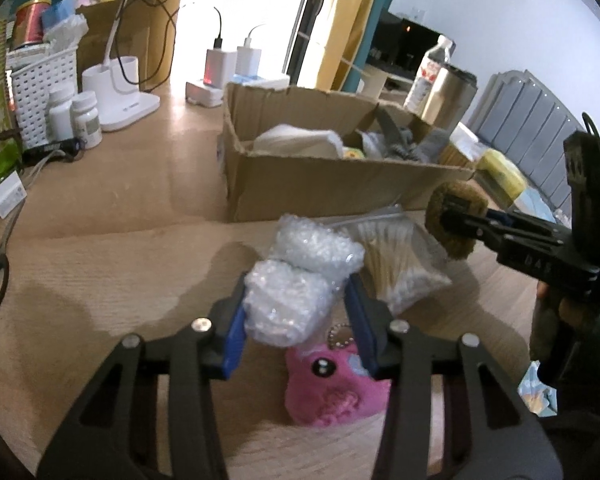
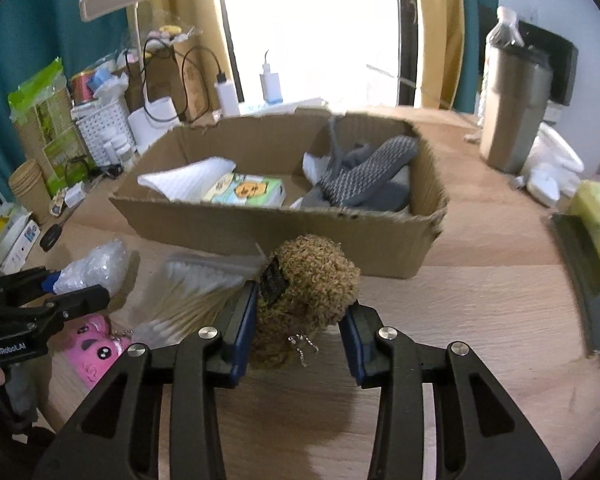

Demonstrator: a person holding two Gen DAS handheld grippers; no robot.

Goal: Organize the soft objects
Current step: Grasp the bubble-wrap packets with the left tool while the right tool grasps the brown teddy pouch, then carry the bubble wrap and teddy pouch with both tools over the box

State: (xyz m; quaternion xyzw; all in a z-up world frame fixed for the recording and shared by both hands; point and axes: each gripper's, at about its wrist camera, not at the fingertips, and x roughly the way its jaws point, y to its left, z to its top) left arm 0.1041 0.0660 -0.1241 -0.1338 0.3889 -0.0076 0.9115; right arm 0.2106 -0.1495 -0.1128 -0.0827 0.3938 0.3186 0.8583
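The left gripper [image 1: 296,312] has its blue-padded jaws partly closed around a crumpled wad of clear bubble wrap [image 1: 288,300], both pads pressing into its sides, so the wad is clamped between them. A second lump of the same wrap bulges just ahead of the fingertips. Directly beneath the left gripper, on the pale wooden tabletop [image 1: 120,248], lies a pink plush keychain toy with black eyes and a bead chain [image 1: 332,388]. Just ahead and to the right of the jaws sits a clear plastic bag of wooden cotton swabs [image 1: 396,264].

The right gripper [image 2: 300,316] grips a curly brown plush toy with a small black label and a metal chain [image 2: 308,292]; its jaws stand at a middling width, the left pad pushed into the fur and the right pad touching the toy's other flank. The toy appears lifted just off the table in the left wrist view.

Ahead of both grippers stands an open corrugated cardboard box [image 2: 260,232], holding a grey patterned slipper [image 2: 372,172], a white foam sheet [image 2: 188,180] and a packet with a yellow cartoon print [image 2: 248,192].
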